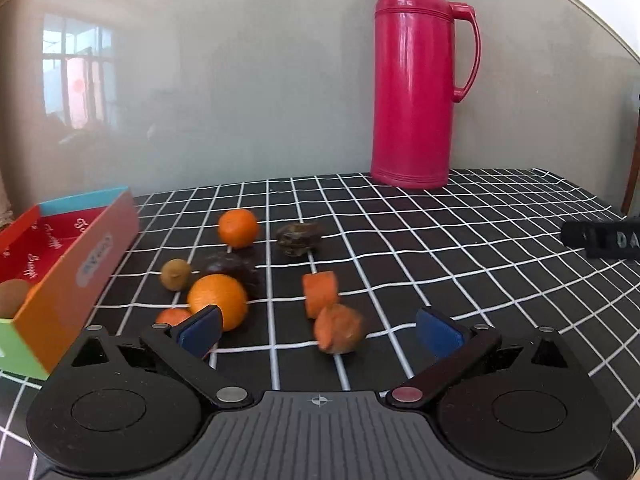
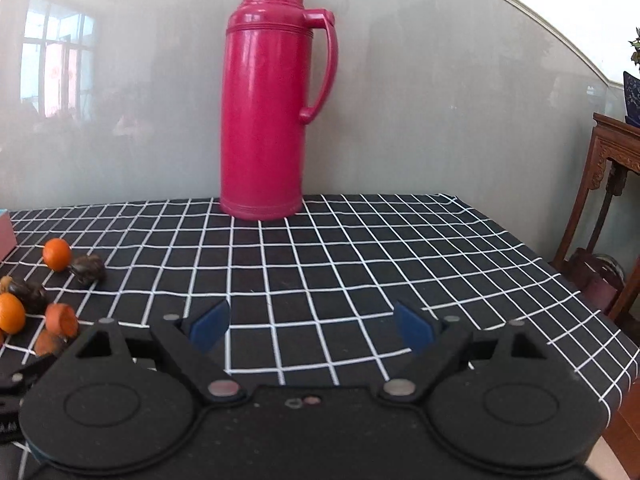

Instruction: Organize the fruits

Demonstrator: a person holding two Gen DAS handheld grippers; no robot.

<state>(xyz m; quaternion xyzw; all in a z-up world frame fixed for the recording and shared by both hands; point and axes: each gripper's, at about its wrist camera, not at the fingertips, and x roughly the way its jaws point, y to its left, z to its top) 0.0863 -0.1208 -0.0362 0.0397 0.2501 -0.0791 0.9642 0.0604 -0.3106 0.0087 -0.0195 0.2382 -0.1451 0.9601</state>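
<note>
My left gripper (image 1: 318, 330) is open, low over the checked cloth. A blurred orange-brown fruit (image 1: 338, 329) lies between its fingers, untouched. Just beyond is an orange cut piece (image 1: 319, 293). A large orange (image 1: 218, 300) sits by the left fingertip, with a small orange fruit (image 1: 173, 316), a brown-green fruit (image 1: 176, 274), a dark fruit (image 1: 234, 268), a tangerine (image 1: 238, 227) and a dark wrinkled fruit (image 1: 299, 237) around. The coloured box (image 1: 76, 272) at left holds a brown fruit (image 1: 12, 297). My right gripper (image 2: 311, 326) is open and empty over bare cloth.
A tall red thermos (image 1: 416, 76) stands at the back against the grey wall; it also shows in the right wrist view (image 2: 266, 96). A black object (image 1: 600, 238) lies at the right. A wooden stand (image 2: 608, 184) is beyond the table's right edge.
</note>
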